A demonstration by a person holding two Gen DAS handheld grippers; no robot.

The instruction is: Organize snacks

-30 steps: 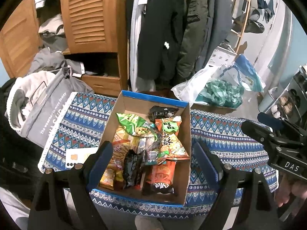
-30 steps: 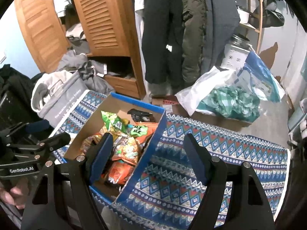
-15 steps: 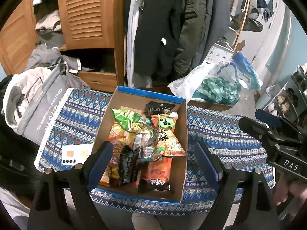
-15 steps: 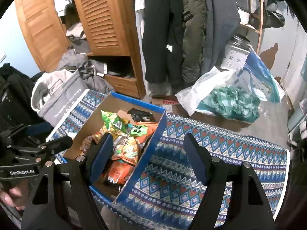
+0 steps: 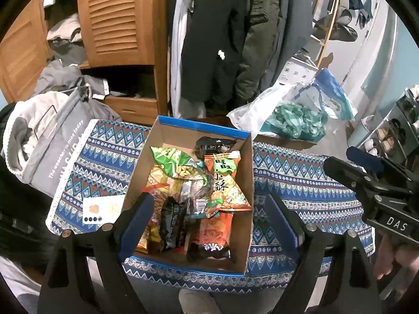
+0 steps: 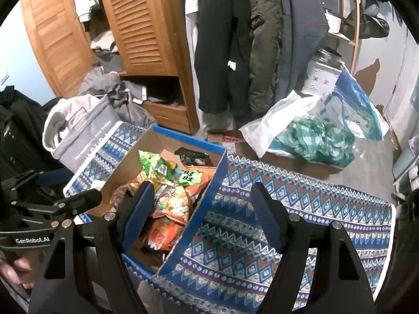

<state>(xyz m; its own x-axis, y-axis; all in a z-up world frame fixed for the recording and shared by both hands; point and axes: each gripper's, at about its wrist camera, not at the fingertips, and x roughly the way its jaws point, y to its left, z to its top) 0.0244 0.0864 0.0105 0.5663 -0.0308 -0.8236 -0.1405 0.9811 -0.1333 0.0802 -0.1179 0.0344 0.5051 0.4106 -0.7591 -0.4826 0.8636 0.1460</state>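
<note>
An open cardboard box (image 5: pixel 204 127) with a blue rim stands on the patterned tablecloth (image 5: pixel 301 180), full of snack packets. A green packet (image 5: pixel 170 159) and an orange packet with green lettering (image 5: pixel 225 180) lie on top. A black packet (image 5: pixel 214 145) is at the far end, and another orange packet (image 5: pixel 213 231) at the near end. My left gripper (image 5: pixel 209 222) hangs open above the near half of the box, holding nothing. My right gripper (image 6: pixel 201 212) is open and empty over the box's right wall (image 6: pixel 193 222) and the cloth beside it.
A white card (image 5: pixel 102 210) lies on the cloth left of the box. A grey bag (image 5: pixel 52 141) leans at the table's left end. Plastic bags with green fabric (image 5: pixel 293 120) sit on the floor behind. Hanging coats (image 5: pixel 222 39) and a wooden wardrobe (image 5: pixel 117 18) stand beyond.
</note>
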